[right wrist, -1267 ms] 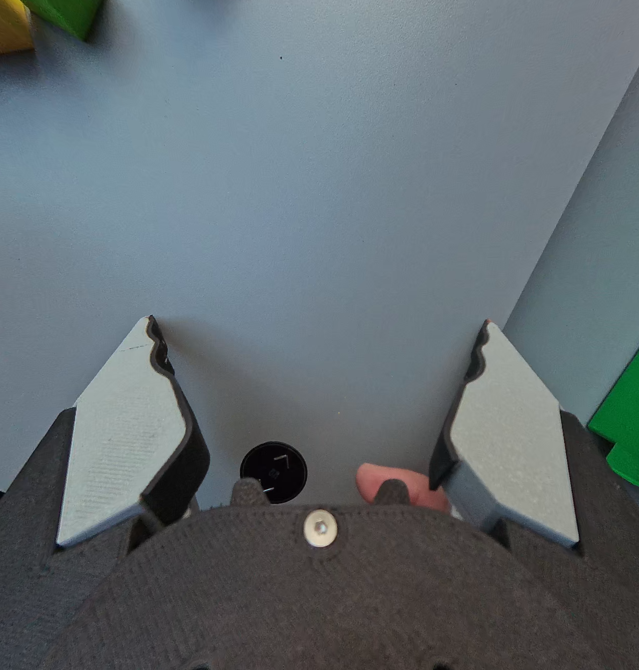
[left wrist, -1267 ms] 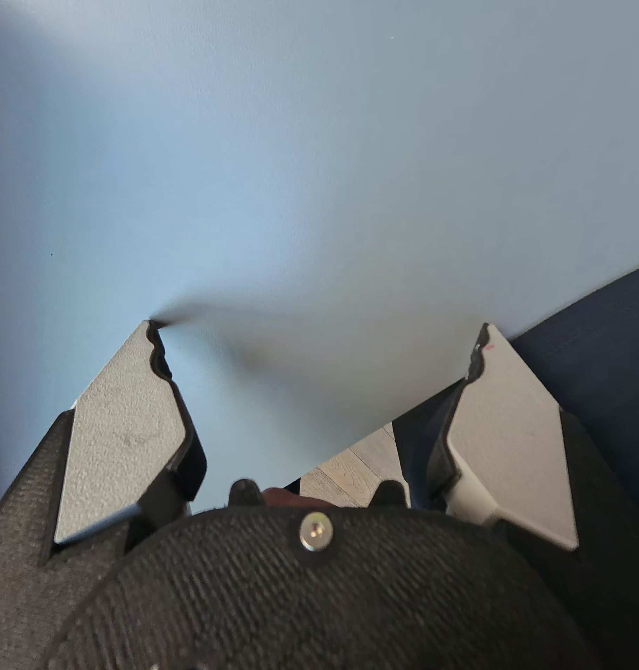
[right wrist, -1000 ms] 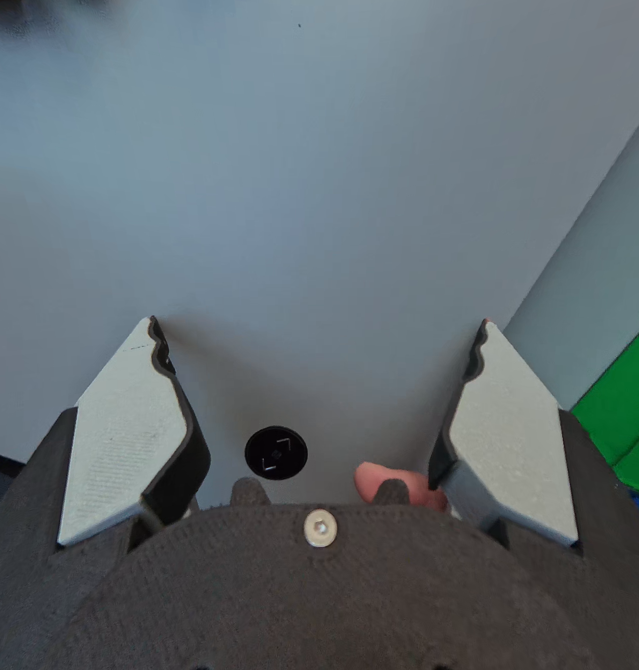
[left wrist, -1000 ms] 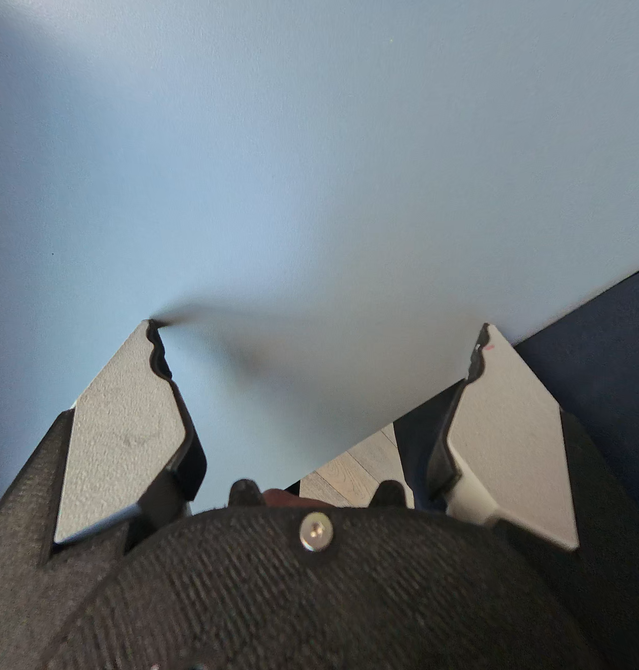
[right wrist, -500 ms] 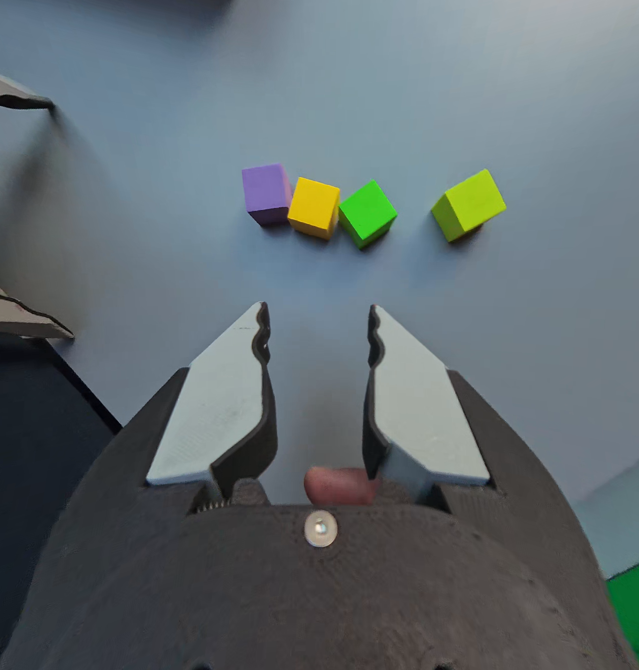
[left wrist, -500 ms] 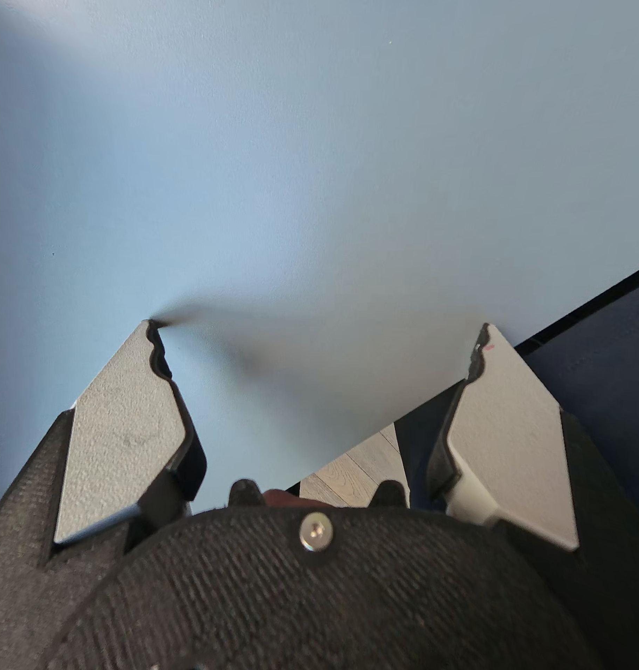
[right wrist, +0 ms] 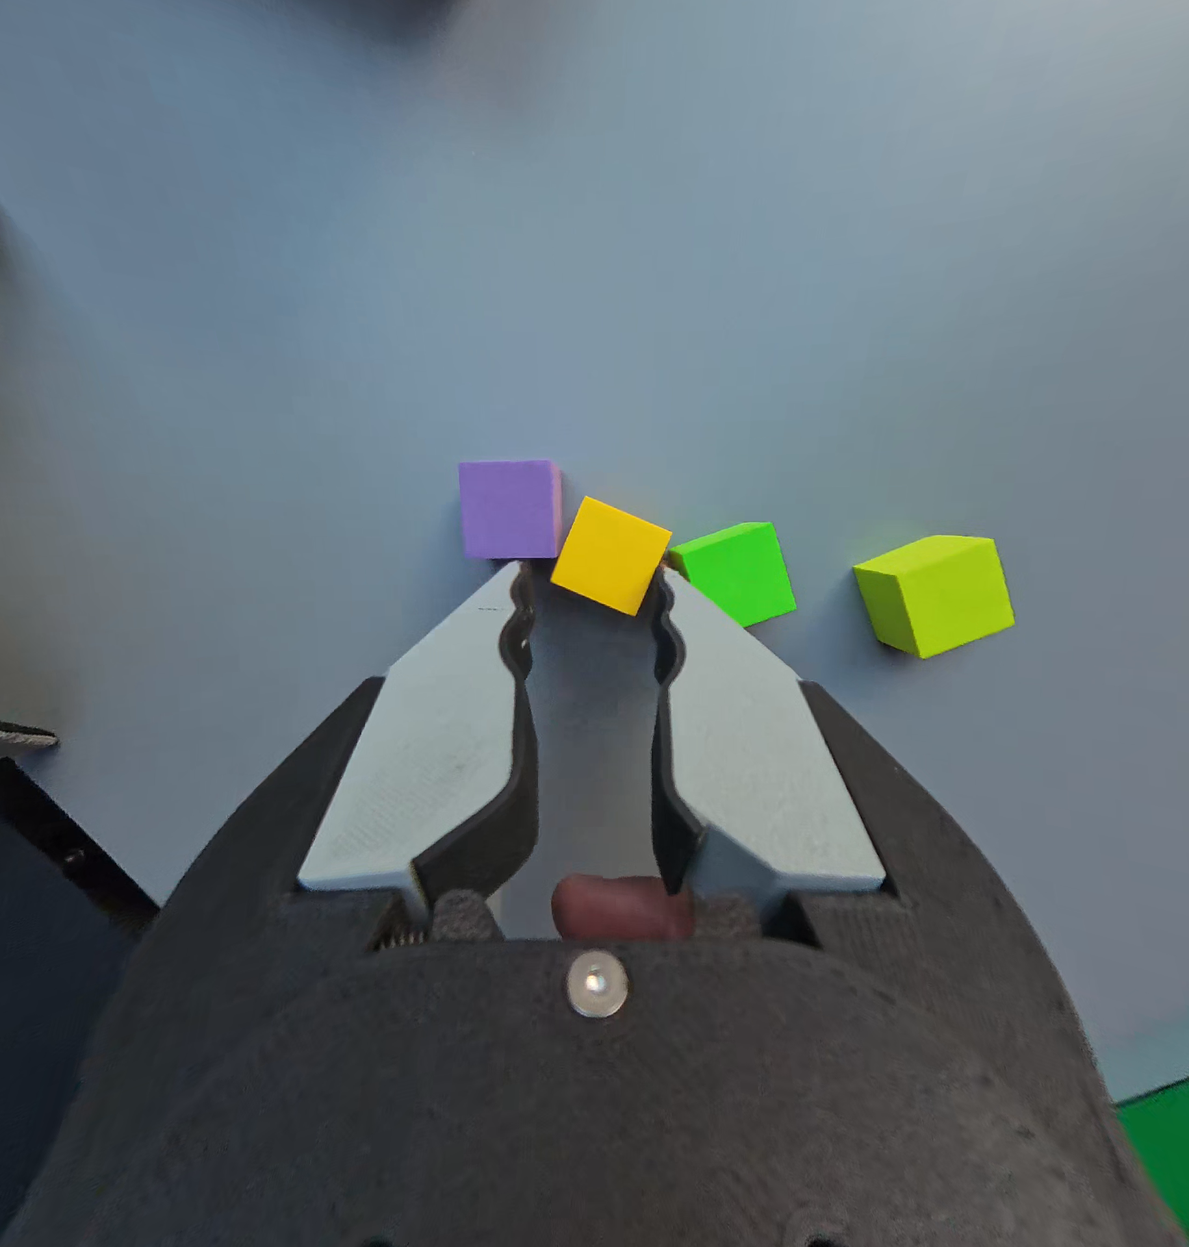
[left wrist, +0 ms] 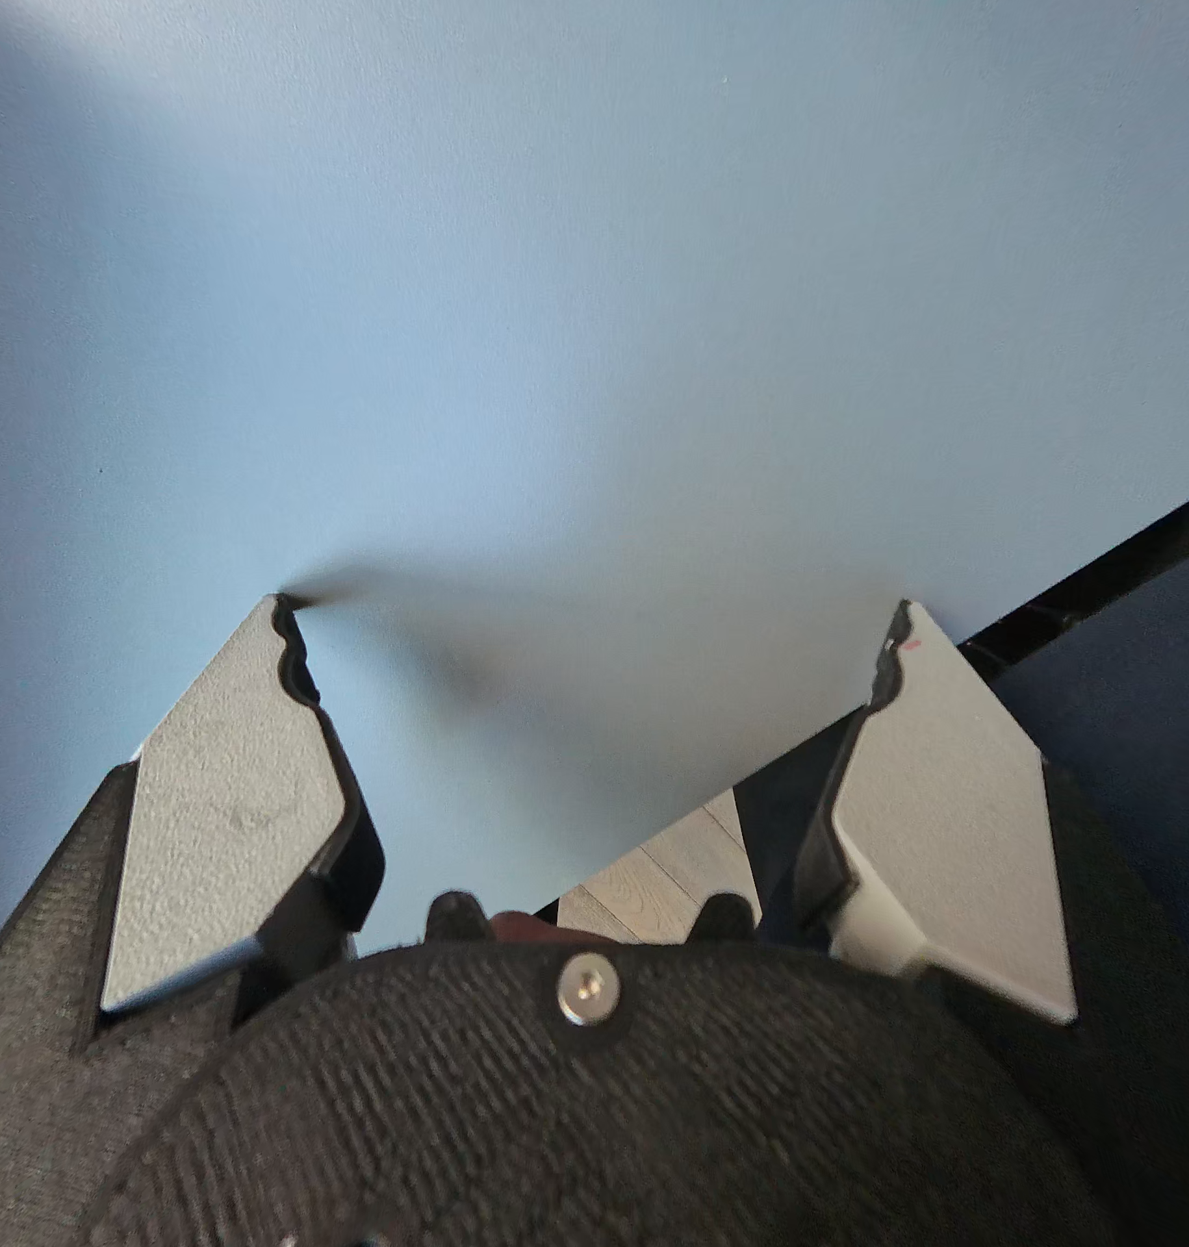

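Nothing has shifted at the left tool (left wrist: 592, 600): as a moment ago, it rests with jaws spread wide and nothing between them, tips down at the blue counter (left wrist: 578, 270) in the middle of its view, near the counter's edge, which runs across the lower right. The right tool (right wrist: 588, 573), by contrast, has closed in on a row of cubes, and its jaws have narrowed a good deal.

Across the middle of the right view, the purple cube (right wrist: 507, 509) sits just past the left fingertip. The yellow cube (right wrist: 609, 553), turned corner-on, stands at the mouth of the tool. A sliver of space shows beside the left pad, while the right tip looks to be at the cube's corner, so it is not clamped. The green cube (right wrist: 737, 573) lies just beyond the right finger, nearly touching the yellow one. The lime cube (right wrist: 936, 594) stands well apart at the right.

The risk, as I judge it, is the crowding. A skewed cube caught by its corners may twist or squirt out, and either finger could nudge the purple or green neighbour.
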A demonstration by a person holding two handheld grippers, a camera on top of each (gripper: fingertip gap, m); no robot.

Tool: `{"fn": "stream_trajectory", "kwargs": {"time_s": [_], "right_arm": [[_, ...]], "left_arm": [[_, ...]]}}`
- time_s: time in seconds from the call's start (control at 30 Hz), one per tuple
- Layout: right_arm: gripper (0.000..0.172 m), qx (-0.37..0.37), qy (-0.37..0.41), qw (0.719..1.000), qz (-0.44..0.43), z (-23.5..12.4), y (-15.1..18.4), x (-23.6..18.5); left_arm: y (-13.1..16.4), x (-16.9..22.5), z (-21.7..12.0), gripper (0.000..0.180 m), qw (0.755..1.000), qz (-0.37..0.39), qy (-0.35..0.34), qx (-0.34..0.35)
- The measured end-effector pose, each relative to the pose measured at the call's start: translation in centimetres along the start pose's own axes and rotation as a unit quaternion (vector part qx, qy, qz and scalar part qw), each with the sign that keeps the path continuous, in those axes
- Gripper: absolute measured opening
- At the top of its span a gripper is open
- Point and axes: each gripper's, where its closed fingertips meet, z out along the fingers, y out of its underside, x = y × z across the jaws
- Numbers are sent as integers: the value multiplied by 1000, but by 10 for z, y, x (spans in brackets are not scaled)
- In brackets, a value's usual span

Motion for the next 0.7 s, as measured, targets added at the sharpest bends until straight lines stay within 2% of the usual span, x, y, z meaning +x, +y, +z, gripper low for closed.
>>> {"fn": "stream_trajectory", "kwargs": {"time_s": [0.1, 0.27, 0.47, 0.57, 0.7], "right_arm": [[26, -3, 1, 1000, -4, 3, 1, 1], [26, 39, -8, 999, 2, -18, 12, -2], [26, 73, 6, 994, 81, -42, 46, 35], [26, 86, 17, 990, 114, -49, 41, 65], [27, 103, 15, 987, 121, -52, 14, 89]], "left_arm": [[0, 0, 0, 160, 1000, 0, 0, 1], [0, 0, 0, 160, 1000, 0, 0, 7], [0, 0, 0, 160, 1000, 0, 0, 9], [0, 0, 0, 160, 1000, -1, 0, 8], [0, 0, 0, 160, 1000, -1, 0, 5]]}}
